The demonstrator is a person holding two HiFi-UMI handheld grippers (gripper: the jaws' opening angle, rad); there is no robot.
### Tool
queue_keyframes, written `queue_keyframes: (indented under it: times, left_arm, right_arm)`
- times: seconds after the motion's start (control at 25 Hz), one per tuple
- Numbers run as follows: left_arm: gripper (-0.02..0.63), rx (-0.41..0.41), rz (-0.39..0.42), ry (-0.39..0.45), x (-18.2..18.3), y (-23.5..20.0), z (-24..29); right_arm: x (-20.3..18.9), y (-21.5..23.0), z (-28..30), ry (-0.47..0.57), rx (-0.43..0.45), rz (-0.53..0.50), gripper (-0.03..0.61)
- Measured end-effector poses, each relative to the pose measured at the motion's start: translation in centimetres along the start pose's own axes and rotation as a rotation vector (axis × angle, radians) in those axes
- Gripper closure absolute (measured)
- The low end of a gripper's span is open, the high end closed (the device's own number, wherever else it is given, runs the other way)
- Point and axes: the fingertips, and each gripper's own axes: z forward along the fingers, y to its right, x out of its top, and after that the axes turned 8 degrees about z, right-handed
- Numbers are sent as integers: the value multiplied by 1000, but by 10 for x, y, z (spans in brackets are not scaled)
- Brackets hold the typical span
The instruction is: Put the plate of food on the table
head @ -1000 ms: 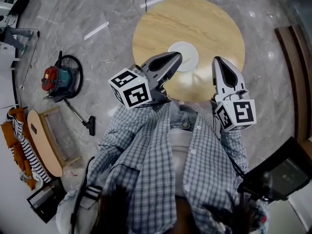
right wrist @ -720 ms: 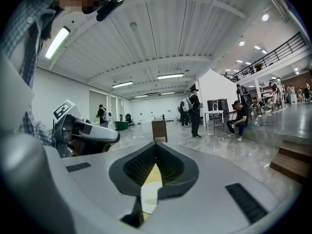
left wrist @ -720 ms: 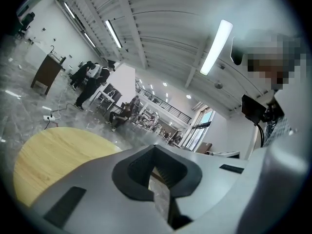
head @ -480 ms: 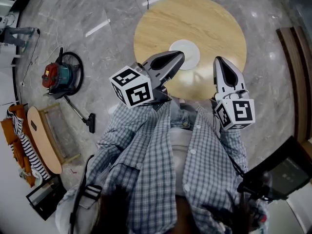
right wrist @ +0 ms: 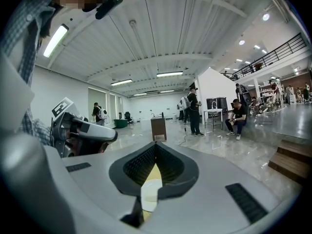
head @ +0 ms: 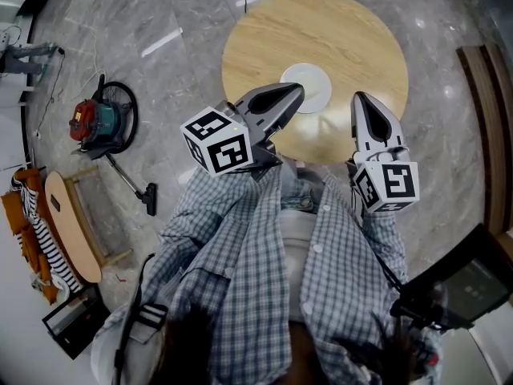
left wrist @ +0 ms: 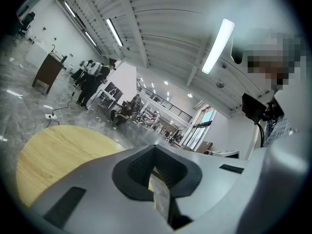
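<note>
The jaws of the left gripper [head: 295, 92] and right gripper [head: 359, 100] are pressed together, empty. What is taken for the plate [head: 315, 81] lies mid-surface [head: 264, 30], at 12 o'clock. Approached with the jaws shut, it could be shoved aside.

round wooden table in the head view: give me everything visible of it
The round light-wood table has a flat, level, pale-grained top and stands on the grey marble-look floor. A white round disc sits at its centre; plate or inlay, unclear. Its legs are hidden. The shut left gripper and shut right gripper overlap its near edge in the head view; contact cannot be judged.
</note>
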Motion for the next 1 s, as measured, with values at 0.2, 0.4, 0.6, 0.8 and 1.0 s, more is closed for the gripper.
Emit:
queue_keyframes:
  times: [0.2, 0.4, 0.6, 0.8, 1.0]
  left_arm:
    - [606, -2, -1, -5, -4, 0, 1]
    - [606, -3, 0, -6, -7, 0, 2]
    - [606, -10, -2, -8, -8, 2, 1]
    - [606, -16, 0, -12, -6, 5, 1]
    - [606, -14, -2, -16, -6, 1, 3]
  right_arm:
    - [-4, 1, 0, -2, -2, 2, 571]
    - [-7, 2, -1, -2, -1, 0, 571]
    - [-7, 0, -1, -6, 3, -4, 571]
    - [-6, -3, -1, -9, 4, -6, 571]
    - [-6, -2, 2, -13, 4, -8, 571]
